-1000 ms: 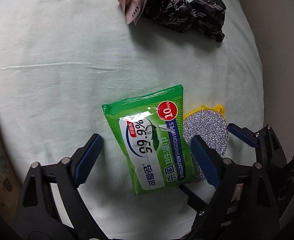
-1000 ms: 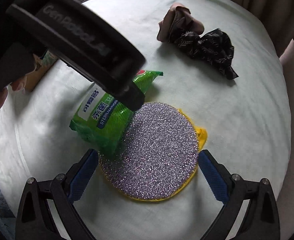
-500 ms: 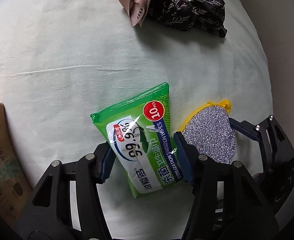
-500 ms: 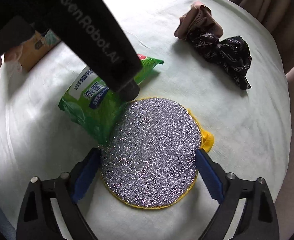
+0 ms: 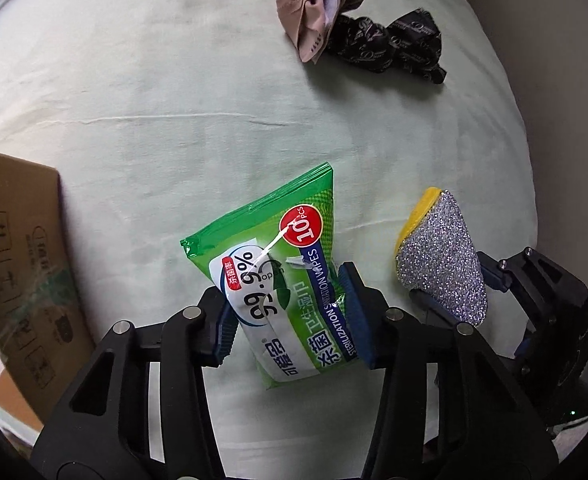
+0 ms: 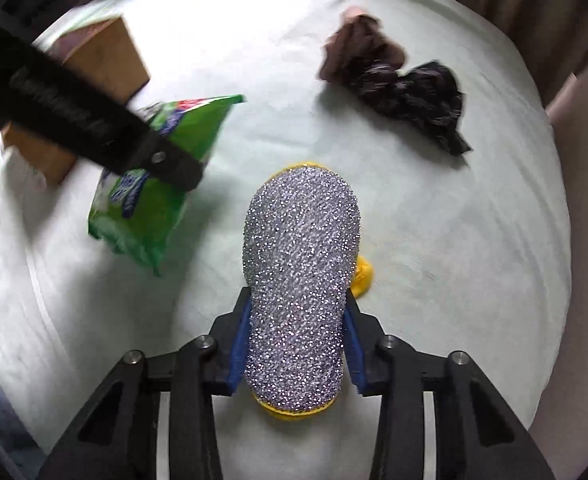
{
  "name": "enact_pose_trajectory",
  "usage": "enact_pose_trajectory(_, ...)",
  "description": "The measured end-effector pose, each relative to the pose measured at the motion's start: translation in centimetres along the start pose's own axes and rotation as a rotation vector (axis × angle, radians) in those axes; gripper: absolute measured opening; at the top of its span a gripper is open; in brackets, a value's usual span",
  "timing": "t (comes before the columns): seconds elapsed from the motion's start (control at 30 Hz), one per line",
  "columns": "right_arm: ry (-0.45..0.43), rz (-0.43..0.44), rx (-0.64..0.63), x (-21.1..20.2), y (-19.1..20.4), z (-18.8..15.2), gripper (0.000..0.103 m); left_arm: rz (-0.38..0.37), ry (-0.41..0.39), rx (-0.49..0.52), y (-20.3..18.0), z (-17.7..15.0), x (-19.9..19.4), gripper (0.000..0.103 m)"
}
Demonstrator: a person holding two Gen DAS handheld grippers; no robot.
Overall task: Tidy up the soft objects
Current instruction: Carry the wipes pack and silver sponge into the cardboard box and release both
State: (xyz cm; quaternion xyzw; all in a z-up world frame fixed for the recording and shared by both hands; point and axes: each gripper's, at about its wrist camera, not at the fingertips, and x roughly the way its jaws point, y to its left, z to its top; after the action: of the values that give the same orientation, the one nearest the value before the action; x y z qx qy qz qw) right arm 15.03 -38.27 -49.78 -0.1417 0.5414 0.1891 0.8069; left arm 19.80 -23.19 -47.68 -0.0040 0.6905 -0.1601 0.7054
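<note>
My left claw (image 5: 290,312) pinches the wipes pack (image 5: 282,280), my right claw (image 6: 296,344) the glittery scrubber (image 6: 300,280), both off the bed (image 5: 134,100). Pickup seems done; next, carry them into the cardboard box (image 5: 18,260) beside the pack.

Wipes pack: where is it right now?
The wipes pack sits clamped in the left tongs above the bedsheet, between the cardboard box and the scouring pad.

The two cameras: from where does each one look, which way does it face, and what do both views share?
Left wrist: on the left gripper, looking down along its fingers at the wipes; own fingers show, plus the right gripper.
Right wrist: on the right gripper, looking down at the scrubber; own fingers show, plus the left gripper.
Shared: wipes, scrubber, box, cloths.
</note>
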Motion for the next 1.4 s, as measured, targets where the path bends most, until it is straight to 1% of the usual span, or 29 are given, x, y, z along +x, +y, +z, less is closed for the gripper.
enact_pose_trajectory(0.17,-0.047,-0.036,0.008,-3.7,0.4,0.8,0.036,-0.003,-0.067,0.029,-0.3,-0.6,-4.2,0.043)
enact_pose_trajectory(0.37,-0.120,-0.074,0.022,-9.9,1.3,1.4,0.036,-0.005,-0.158,0.053,-1.2,-1.6,-10.4,0.043)
enact_pose_trajectory(0.4,-0.128,-0.077,0.022,-10.2,0.6,2.5,0.036,-0.004,-0.173,0.053,-1.5,-1.7,-11.4,0.043)
enact_pose_trajectory(0.43,-0.137,-0.085,0.021,-11.4,1.3,2.6,0.036,-0.005,-0.186,0.052,-1.4,-2.0,-12.5,0.043)
enact_pose_trajectory(0.5,-0.156,-0.094,0.018,-13.4,1.5,2.9,0.036,-0.007,-0.215,0.053,-1.7,-3.0,-14.8,0.043)
enact_pose_trajectory(0.53,-0.150,-0.104,0.019,-14.4,1.5,3.1,0.036,-0.004,-0.229,0.055,-1.5,-3.2,-16.0,0.043)
enact_pose_trajectory(0.73,-0.208,-0.116,0.020,-20.5,4.0,5.0,0.036,0.007,-0.316,0.036,0.2,-5.8,-22.7,0.043)
enact_pose_trajectory(0.8,-0.237,-0.109,0.038,-22.6,4.9,5.8,0.036,0.004,-0.348,0.033,1.0,-6.3,-24.8,0.043)
enact_pose_trajectory(0.9,-0.287,-0.100,0.062,-25.5,6.6,7.2,0.036,0.033,-0.404,0.058,2.2,-7.3,-28.2,0.043)
enact_pose_trajectory(1.03,-0.335,-0.106,0.077,-28.3,10.1,9.3,0.036,0.034,-0.460,0.059,5.1,-8.8,-32.0,0.043)
enact_pose_trajectory(1.2,-0.364,-0.118,0.109,-29.9,14.9,12.4,0.036,0.031,-0.492,0.044,10.3,-10.6,-35.2,0.043)
enact_pose_trajectory(1.4,-0.351,-0.075,0.185,-28.6,19.8,17.3,0.036,0.048,-0.523,0.007,17.7,-11.9,-37.4,0.043)
